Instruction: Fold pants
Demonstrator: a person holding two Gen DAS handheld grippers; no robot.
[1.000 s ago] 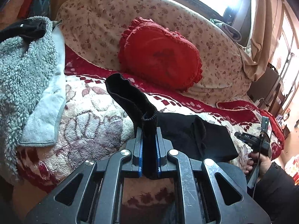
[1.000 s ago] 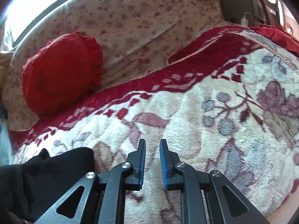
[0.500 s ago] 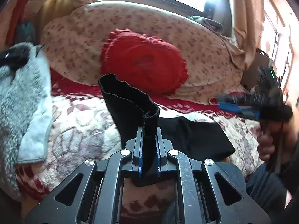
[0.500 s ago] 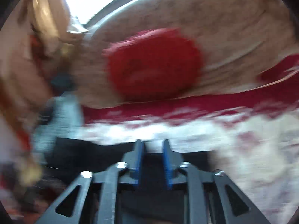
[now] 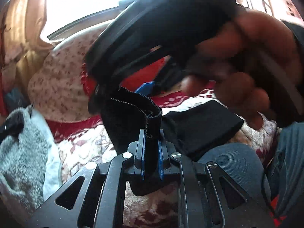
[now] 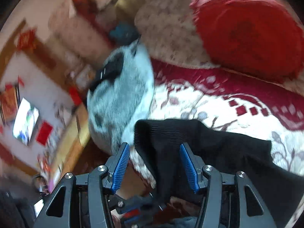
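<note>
Blown-out daylight glares through the window; motion blur smears both views, fisheye-bent at edges.

Right tongs opened, swung over pants.

Pants lay on the blanket; fleece to their left, cushion behind against the sofa back. Waistband stood up in left hand-held gripper.

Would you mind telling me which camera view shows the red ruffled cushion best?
The right wrist view: the red ruffled cushion shows nearly whole against the floral sofa back, though slightly blurred. In the left wrist view only slivers of it appear, since the right gripper and the right hand block most of it.
</note>
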